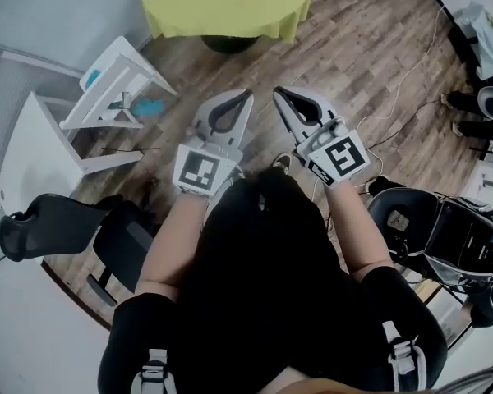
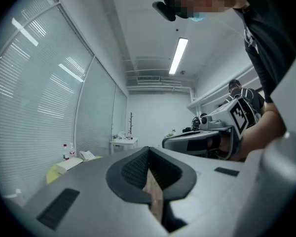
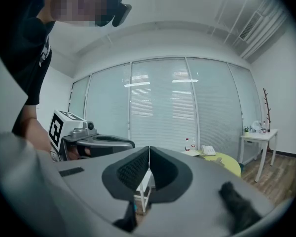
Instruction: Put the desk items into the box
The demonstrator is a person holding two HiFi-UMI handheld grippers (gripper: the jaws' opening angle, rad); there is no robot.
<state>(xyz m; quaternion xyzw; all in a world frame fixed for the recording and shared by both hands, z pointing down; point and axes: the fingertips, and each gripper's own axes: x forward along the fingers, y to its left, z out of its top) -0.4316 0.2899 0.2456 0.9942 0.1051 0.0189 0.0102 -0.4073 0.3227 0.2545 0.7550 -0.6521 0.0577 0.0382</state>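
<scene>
Task not under way yet: left gripper [image 1: 246,95] and right gripper [image 1: 278,93] are held out side by side over the wood floor [image 1: 378,48]. Fingers of both are pressed together, nothing between them. No box shows in any view. The desk items are probably the small stuff on the yellow round tabletop [image 1: 230,11] ahead; the right gripper view shows a white phone [image 3: 208,150] and bottles [image 3: 190,144] there, too small to tell more. To do this step well: get close to the tabletop, locate the box, spread the fingers before reaching, and take one item at a time squarely between the pads. In the way: white side table [image 1: 115,76] on the left, black office chair [image 1: 49,220] just beside the person, loose cables [image 1: 398,97] on the floor at right, likely a trip risk.
</scene>
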